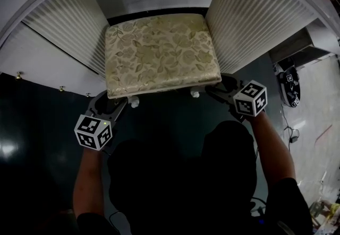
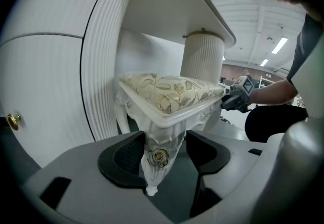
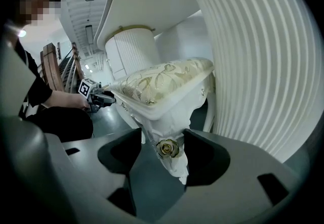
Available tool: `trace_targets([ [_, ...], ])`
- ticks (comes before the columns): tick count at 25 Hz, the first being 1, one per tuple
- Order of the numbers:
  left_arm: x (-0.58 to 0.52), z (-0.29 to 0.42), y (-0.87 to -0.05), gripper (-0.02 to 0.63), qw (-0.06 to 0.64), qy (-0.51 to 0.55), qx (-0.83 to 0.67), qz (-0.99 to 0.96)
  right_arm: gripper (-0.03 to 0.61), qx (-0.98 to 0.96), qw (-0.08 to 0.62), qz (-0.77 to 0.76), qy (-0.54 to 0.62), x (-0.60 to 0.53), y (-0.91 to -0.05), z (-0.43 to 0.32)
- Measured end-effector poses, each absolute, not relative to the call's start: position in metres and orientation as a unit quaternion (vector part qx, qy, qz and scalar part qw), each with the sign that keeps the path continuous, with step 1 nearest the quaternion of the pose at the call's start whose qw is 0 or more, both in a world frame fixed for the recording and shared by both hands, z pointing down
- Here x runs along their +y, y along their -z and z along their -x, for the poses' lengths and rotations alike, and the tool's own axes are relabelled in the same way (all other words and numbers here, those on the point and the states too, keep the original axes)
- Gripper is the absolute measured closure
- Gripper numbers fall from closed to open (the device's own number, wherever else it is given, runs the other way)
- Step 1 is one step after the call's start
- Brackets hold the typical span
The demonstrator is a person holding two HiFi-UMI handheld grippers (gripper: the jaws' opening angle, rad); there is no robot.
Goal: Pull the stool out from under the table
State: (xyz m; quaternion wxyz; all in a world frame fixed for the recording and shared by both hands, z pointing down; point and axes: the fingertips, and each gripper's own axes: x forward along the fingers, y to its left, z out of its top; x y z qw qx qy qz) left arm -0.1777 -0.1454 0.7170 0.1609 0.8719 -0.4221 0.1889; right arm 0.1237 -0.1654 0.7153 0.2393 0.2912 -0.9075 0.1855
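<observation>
Head view: I count one stool, its floral cushion sitting in the knee space of the white table, between the two fluted pedestals. My two grippers are at its near corners, the left gripper at one and the right gripper at the other. Only two white feet show here, and the grip itself is hidden.

Left gripper view: the left front leg, carved with one gold rose, stands between the jaws. They are part closed, pads pressed to its upper sides. One brass knob shows on the table.

Right gripper view: the right front leg, also with one rose, is clamped the same way.
</observation>
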Motion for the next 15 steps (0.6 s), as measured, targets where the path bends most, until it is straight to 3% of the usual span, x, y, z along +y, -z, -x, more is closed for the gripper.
trace_targets([
  [9,-0.141,0.175,-0.716,0.345,0.149,-0.212,-0.408,-0.876,0.331,-0.909,0.243,-0.282,-0.189,-0.167,-0.713,-0.125],
  [12,-0.135,0.175,-0.717,0.417,0.168,-0.185,-0.377,-0.892,0.331,-0.902,0.242,-0.307,-0.184,-0.186,-0.715,-0.130],
  [15,-0.137,0.179,-0.723,0.420,0.145,-0.195,-0.357,-0.902,0.331,-0.901,0.238,-0.318,-0.172,-0.187,-0.722,-0.128],
])
